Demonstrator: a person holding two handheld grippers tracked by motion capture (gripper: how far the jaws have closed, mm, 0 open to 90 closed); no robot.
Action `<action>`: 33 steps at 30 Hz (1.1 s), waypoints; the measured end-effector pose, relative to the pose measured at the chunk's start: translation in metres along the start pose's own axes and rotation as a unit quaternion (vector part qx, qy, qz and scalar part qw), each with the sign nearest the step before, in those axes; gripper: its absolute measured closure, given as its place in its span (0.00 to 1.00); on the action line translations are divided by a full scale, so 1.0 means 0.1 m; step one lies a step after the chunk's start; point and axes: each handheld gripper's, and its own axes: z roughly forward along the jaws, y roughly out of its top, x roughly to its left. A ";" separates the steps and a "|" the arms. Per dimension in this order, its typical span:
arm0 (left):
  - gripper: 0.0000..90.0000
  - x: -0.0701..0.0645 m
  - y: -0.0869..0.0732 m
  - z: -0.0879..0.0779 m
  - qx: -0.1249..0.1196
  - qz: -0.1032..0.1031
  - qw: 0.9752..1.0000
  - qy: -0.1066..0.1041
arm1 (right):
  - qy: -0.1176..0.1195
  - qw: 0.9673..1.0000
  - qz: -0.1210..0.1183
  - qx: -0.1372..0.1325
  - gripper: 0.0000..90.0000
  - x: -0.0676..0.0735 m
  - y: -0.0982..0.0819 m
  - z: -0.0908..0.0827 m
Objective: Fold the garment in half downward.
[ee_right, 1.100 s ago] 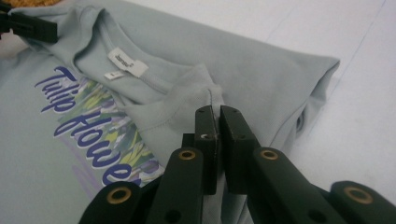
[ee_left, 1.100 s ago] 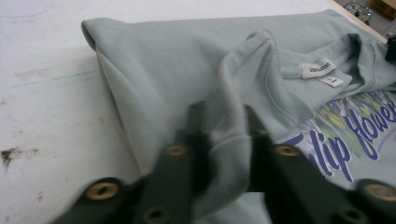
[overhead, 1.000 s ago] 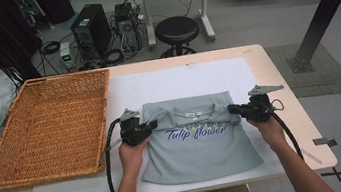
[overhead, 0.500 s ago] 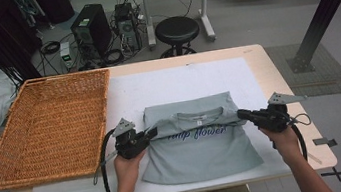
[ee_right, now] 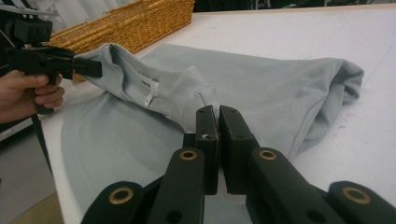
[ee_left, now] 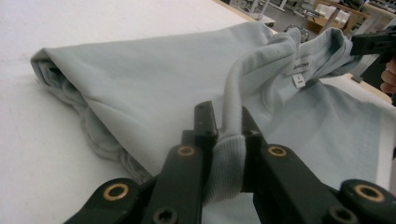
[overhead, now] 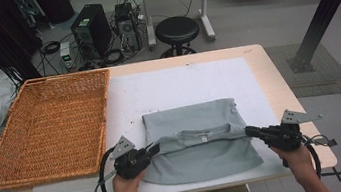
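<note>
A pale grey-blue T-shirt [overhead: 197,117] lies folded on the white mat [overhead: 181,82], its collar edge stretched between my two grippers. At the shirt's left side my left gripper [overhead: 154,147] is shut on a ribbed fold of the fabric [ee_left: 229,154]. My right gripper [overhead: 249,130] is shut on the fabric at the right side, with cloth pinched at its tips [ee_right: 217,114]. The neck label [ee_left: 299,74] hangs between them. The left gripper view shows the right gripper [ee_left: 369,44] farther off, and the right gripper view shows the left one [ee_right: 93,67].
A large wicker basket [overhead: 47,128] sits at the table's left, close to the left hand. The wooden table edge [overhead: 276,71] runs just outside the right gripper. A stool and computer towers stand on the floor beyond the far edge.
Both grippers have moved toward the near edge and apart, drawing the shirt's collar edge over its lower half. The printed lettering is now covered.
</note>
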 end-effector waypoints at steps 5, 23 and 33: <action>0.91 -0.02 -0.07 -0.06 0.006 -0.001 1.000 0.001 | 0.011 1.000 -0.006 0.013 0.97 0.08 -0.10 -0.04; 0.79 -0.11 -0.21 -0.19 0.017 -0.001 1.000 -0.018 | 0.030 0.999 -0.019 0.030 0.95 0.20 -0.30 -0.16; 0.40 -0.03 -0.08 -0.36 -0.063 -0.071 0.995 -0.006 | 0.014 0.999 0.033 -0.027 0.78 0.05 -0.27 -0.34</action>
